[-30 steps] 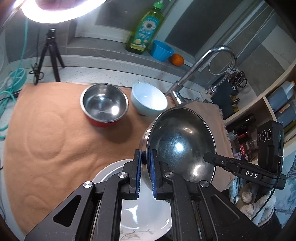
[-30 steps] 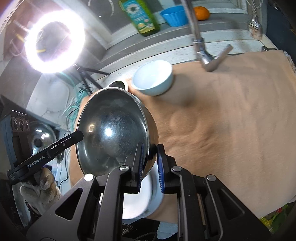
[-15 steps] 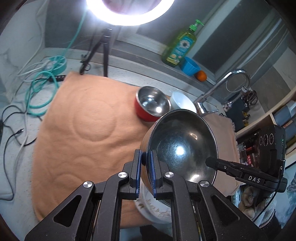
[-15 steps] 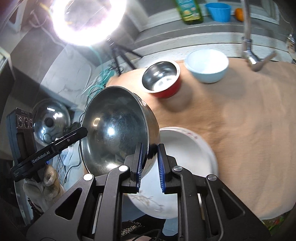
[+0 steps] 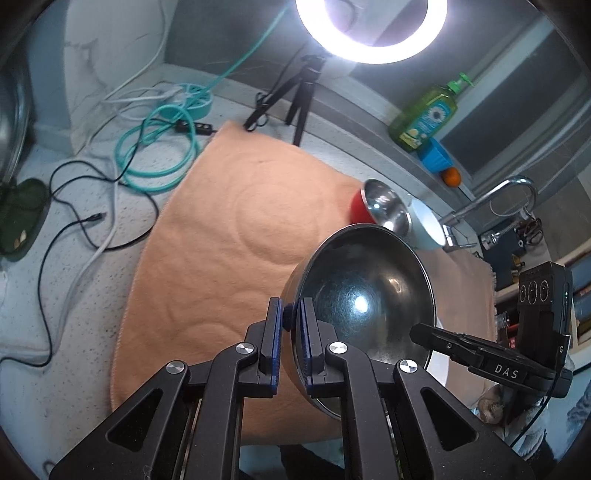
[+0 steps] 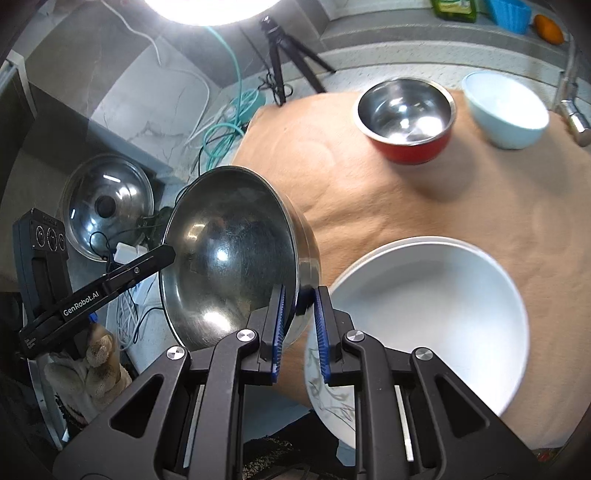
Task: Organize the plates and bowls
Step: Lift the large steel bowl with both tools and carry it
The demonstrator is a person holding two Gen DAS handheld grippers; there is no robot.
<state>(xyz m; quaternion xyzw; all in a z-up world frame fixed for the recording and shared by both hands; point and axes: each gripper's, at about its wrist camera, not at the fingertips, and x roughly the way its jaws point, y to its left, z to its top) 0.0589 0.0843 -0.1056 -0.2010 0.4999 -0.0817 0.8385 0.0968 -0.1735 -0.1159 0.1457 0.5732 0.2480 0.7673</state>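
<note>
A broad bare stretch of the peach quilted mat (image 5: 229, 236) is seen leftward. The large steel mixing bowl (image 6: 229, 254) is held tilted above the mat, beside the white plate (image 6: 436, 314), its rim pinched by the left gripper (image 5: 290, 347) and right gripper (image 6: 297, 325).

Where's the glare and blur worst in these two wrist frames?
Left wrist: the ring light blows out the top edge, with a specular spot inside the large steel bowl; otherwise sharp. Right wrist: the same lamp clips to white at the top, highlights sit in the red-sided steel bowl, and the white plate rim and pale blue bowl are motion-smeared.
</note>
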